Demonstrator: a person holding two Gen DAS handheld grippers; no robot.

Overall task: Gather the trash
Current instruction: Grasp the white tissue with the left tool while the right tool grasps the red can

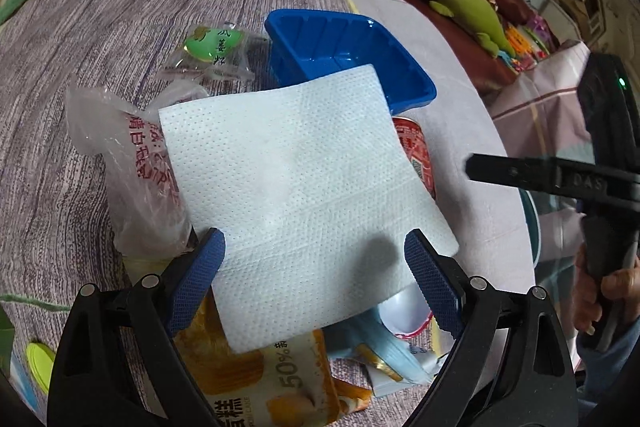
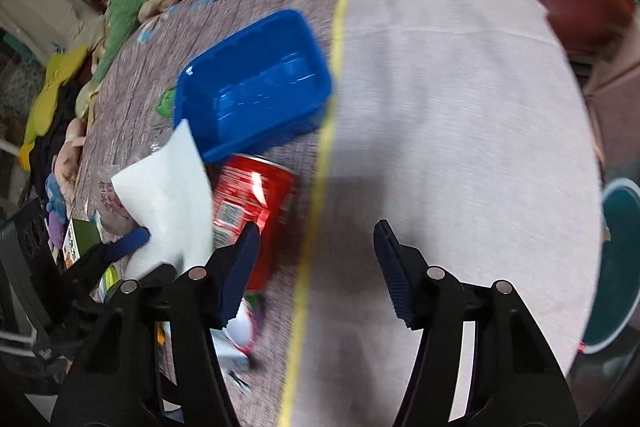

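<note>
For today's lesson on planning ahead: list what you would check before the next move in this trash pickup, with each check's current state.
1. White embossed paper napkin in reach of the left hand-held gripper: ok.
2. Left pads pressing the napkin: cannot tell.
3. Right hand-held gripper empty: ok.
4. Blue rectangular plastic tub empty: ok.
5. Red printed drink can upright: not ok, lying down.
6. Right wrist view sharp: not ok, blurred.

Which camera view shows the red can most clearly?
The right wrist view. There the red can lies on its side with most of its body visible beside the blue tray. In the left wrist view only a thin strip shows, because the white paper towel covers it.
</note>
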